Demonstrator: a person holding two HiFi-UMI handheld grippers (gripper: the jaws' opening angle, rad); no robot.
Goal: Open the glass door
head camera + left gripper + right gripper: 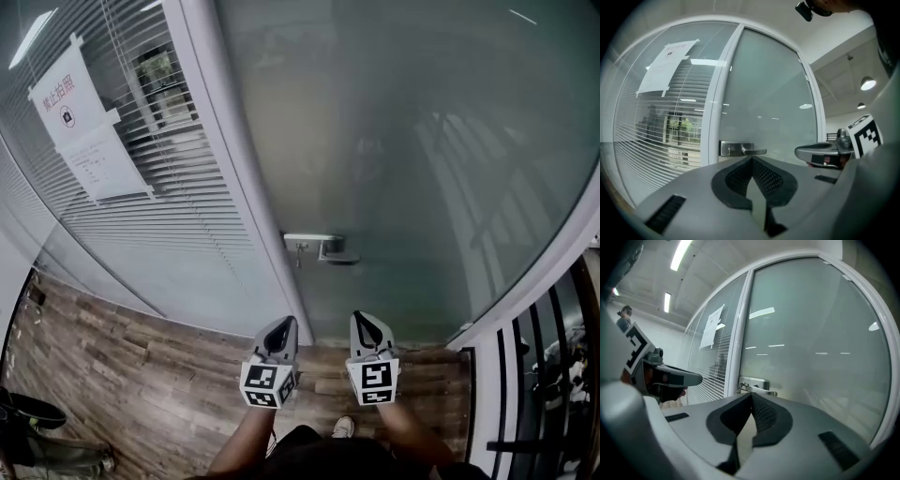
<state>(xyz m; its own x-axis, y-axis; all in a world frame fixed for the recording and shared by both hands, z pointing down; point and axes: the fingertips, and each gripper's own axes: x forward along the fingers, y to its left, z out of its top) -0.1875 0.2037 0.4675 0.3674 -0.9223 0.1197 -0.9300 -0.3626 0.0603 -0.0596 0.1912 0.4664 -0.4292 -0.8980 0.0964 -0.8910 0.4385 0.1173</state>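
The frosted glass door [403,141] stands shut ahead of me, its metal lever handle [323,248] on a lock plate at the door's left edge. Both grippers are held side by side short of the door, below the handle and apart from it. My left gripper [282,325] has its jaws together with nothing between them, and it points at the handle [749,151] in its own view [752,159]. My right gripper [367,320] is likewise shut and empty [751,394], with the handle [759,389] just beyond its tips.
A white door post [248,187] separates the door from a glass wall with blinds, where paper notices [80,122] hang. Wooden floor [141,375] lies below. A black railing [534,375] stands at the right, and a dark bag [28,412] at bottom left.
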